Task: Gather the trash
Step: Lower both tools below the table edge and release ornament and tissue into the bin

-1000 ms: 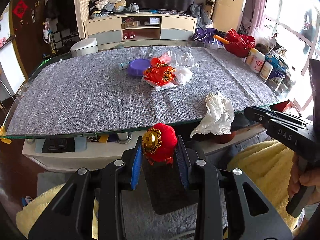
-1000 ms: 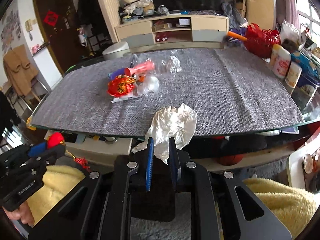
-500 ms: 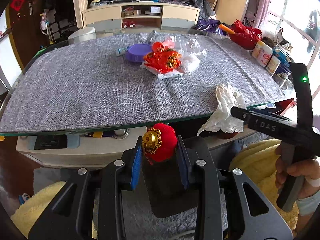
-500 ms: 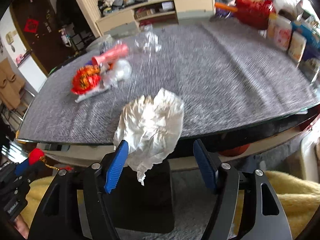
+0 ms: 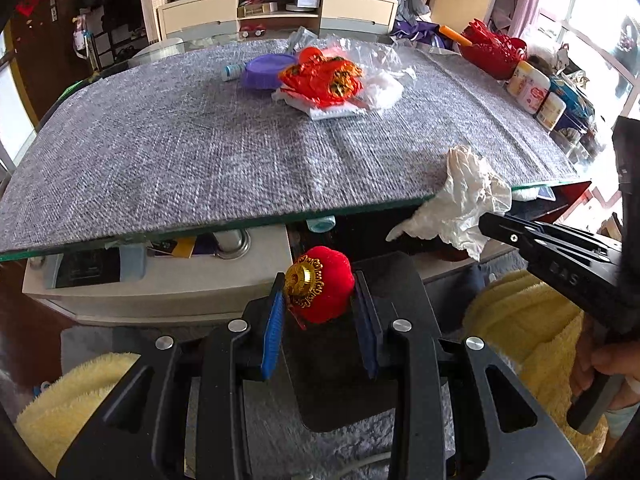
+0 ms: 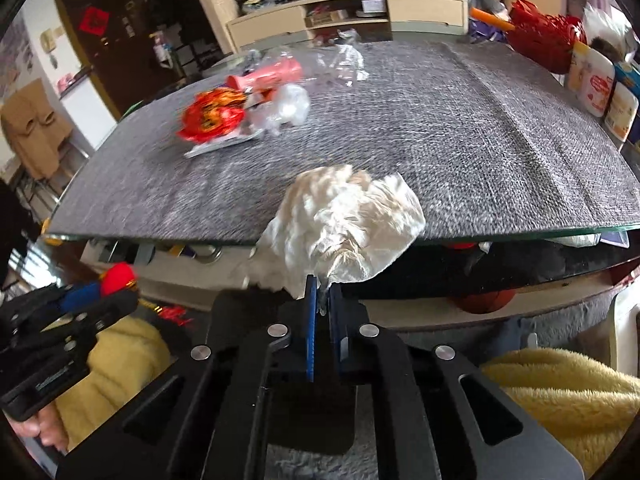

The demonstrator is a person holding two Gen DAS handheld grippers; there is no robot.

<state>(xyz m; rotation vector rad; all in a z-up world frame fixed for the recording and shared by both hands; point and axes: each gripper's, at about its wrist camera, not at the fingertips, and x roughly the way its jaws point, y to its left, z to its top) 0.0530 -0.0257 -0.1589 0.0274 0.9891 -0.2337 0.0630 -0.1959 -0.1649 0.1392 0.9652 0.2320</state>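
My left gripper [image 5: 318, 282] is shut on a small red lantern ornament [image 5: 330, 300] with a gold cap, held below the table's near edge. In the right wrist view, my right gripper [image 6: 324, 290] is shut on the lower corner of a crumpled white tissue [image 6: 348, 220], which stands up in front of the table edge. The same tissue [image 5: 464, 200] shows at the right of the left wrist view, at the tip of the right gripper [image 5: 488, 220]. At the lower left of the right wrist view is the left gripper [image 6: 94, 290] with the ornament [image 6: 118, 276].
A glass table under a grey mat [image 5: 160, 152] holds a pile of red foil wrapper [image 5: 324, 78], clear plastic [image 5: 380, 80] and a purple lid [image 5: 260, 72]. Jars [image 5: 532, 88] and a red basket [image 5: 492, 50] line its right end. Yellow fleece [image 6: 560, 392] lies below.
The right gripper's jaws spread wide around the tissue, then shut on its lower corner. Both grippers sank a little against the table edge. The left grip on the ornament is unchanged.
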